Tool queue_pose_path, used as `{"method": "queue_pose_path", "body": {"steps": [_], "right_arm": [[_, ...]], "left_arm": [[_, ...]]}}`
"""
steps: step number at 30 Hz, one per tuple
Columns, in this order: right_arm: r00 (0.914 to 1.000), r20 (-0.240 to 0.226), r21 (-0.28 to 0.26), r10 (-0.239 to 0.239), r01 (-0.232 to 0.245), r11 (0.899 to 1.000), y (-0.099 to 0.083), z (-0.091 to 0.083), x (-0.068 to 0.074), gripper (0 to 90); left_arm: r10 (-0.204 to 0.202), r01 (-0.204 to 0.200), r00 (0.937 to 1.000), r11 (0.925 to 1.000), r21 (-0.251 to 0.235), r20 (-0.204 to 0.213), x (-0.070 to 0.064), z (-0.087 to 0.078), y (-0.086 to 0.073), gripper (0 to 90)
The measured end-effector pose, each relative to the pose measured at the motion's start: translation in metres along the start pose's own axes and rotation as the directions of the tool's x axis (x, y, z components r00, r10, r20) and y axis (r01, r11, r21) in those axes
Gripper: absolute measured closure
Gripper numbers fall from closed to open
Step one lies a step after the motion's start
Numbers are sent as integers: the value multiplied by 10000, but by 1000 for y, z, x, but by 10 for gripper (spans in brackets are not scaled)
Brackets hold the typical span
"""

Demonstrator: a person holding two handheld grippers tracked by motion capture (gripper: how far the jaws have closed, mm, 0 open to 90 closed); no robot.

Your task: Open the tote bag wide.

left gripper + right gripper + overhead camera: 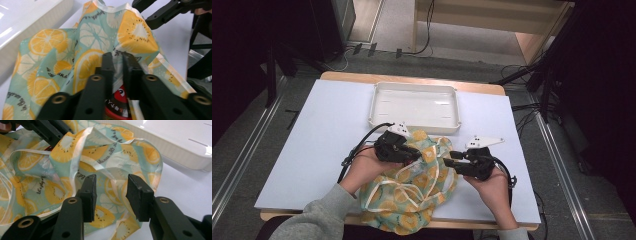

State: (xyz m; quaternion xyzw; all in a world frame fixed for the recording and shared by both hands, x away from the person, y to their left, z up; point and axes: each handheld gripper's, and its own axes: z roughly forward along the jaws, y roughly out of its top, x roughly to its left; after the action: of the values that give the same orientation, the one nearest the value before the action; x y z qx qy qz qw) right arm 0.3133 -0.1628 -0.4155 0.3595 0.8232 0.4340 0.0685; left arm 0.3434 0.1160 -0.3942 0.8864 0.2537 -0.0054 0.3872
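Observation:
A teal cloth bag printed with orange and lemon slices lies crumpled at the table's front middle, its pale ribbon handles loose on top. My left gripper reaches into it from the left. In the left gripper view my left gripper is shut on a raised fold of the bag, and a red printed thing shows below the jaws. My right gripper is at the bag's right edge. In the right gripper view my right gripper stands open, with the bag's cloth and a ribbon between its jaws.
A white empty tray sits just behind the bag, near the table's far edge, and appears as the tray and the tray in the gripper views. The white board has bare room at left and right. The bag overhangs the front edge.

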Motion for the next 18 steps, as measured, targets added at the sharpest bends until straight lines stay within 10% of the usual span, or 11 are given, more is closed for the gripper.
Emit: {"method": "queue_pose_path", "body": {"steps": [18], "right_arm": [[9999,-58,-112,-110,110,9999,10,4,-1,485]], "left_arm": [[-463,471,9988,9961,-749,127,6,-27,-3,900]]}}
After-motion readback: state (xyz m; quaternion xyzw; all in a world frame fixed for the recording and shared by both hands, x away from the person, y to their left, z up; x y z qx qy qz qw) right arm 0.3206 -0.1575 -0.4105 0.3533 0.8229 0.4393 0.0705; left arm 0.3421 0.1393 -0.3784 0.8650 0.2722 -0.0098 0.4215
